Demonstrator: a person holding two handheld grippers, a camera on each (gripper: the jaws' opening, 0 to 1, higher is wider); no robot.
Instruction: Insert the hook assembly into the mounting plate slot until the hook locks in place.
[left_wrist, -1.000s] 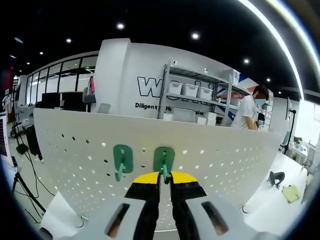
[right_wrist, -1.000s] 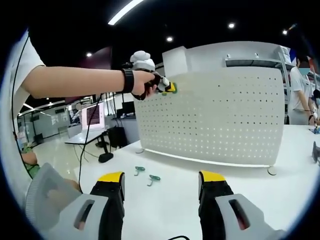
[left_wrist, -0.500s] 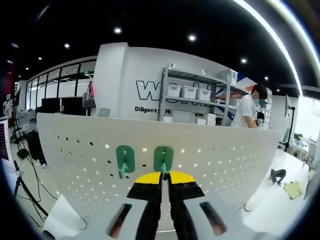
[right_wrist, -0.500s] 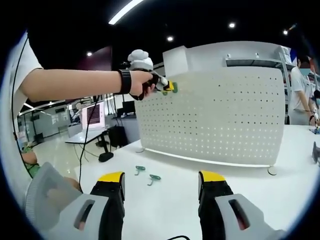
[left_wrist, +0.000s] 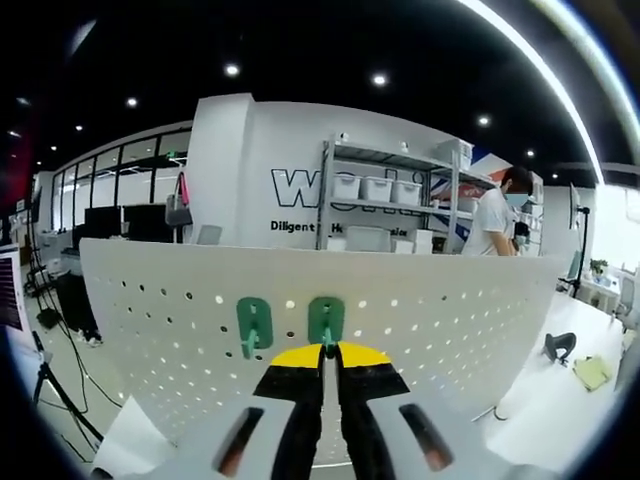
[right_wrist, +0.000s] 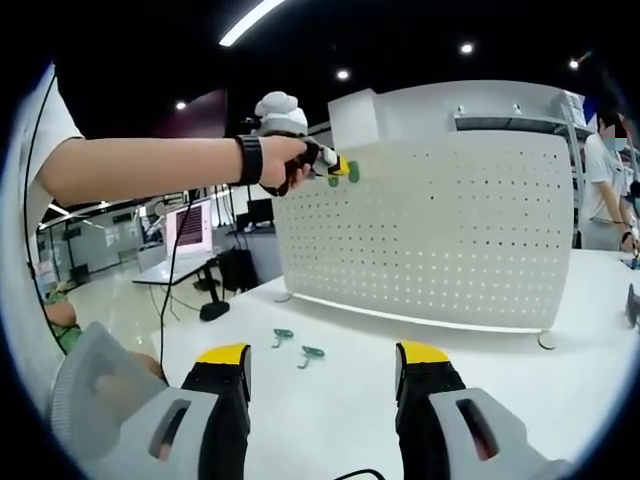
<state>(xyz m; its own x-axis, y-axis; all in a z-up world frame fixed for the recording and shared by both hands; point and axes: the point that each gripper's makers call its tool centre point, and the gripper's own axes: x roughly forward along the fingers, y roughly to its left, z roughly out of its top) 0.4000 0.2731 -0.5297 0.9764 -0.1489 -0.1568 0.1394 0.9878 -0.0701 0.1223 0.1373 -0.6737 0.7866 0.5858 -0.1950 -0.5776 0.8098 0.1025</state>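
A white perforated mounting plate (left_wrist: 450, 310) stands upright on the table. Two green hooks hang side by side near its top edge: one to the left (left_wrist: 254, 325) and one (left_wrist: 326, 320) right in front of my left gripper (left_wrist: 325, 352). That gripper's yellow-tipped jaws are shut on the prong of the nearer hook. In the right gripper view a hand holds the left gripper (right_wrist: 335, 168) against the plate's (right_wrist: 450, 230) upper left corner. My right gripper (right_wrist: 325, 368) hovers open over the table with nothing between its jaws. Two loose green hooks (right_wrist: 298, 345) lie ahead of it.
The white table (right_wrist: 520, 370) runs under the plate. A black object (left_wrist: 556, 348) and a yellow-green item (left_wrist: 592, 372) lie on it to the right. A person (left_wrist: 495, 225) stands by shelving (left_wrist: 385, 190) behind the plate. A desk with a monitor (right_wrist: 190, 235) is at far left.
The left gripper has edged closer against the plate's top corner with the hook in its jaws. The right gripper and the loose hooks have stayed put.
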